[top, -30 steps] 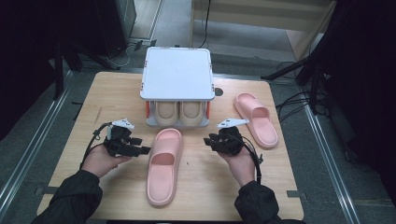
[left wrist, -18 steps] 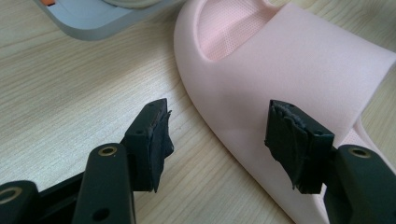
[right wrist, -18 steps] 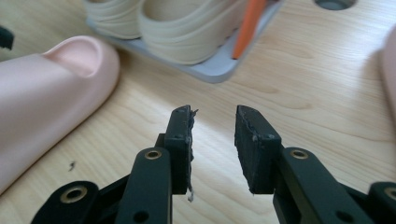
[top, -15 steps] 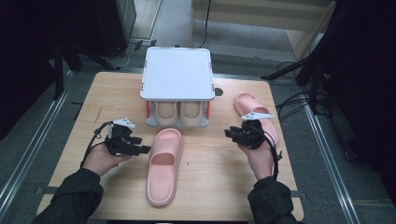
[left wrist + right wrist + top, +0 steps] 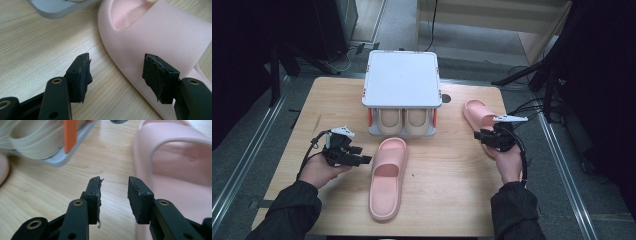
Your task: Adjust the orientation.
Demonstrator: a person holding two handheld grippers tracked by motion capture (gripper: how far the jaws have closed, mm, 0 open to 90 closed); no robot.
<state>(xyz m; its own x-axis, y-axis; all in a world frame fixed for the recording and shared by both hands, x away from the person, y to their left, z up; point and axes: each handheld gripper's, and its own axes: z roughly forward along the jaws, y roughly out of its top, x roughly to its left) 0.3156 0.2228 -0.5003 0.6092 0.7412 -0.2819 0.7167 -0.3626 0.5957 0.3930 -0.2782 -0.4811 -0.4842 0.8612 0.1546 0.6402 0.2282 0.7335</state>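
Right claw point(image 5: 486, 136), part-open and empty after widening, approaches the far-right pink rubber slipper point(image 5: 476, 114); next, straddle its strap

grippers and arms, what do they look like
Both tools, the left gripper and the right gripper, are black with two blocky jaws faced in worn black padding. Each carries a grey three-cornered plate and trails a black cable. The person wears dark long sleeves.
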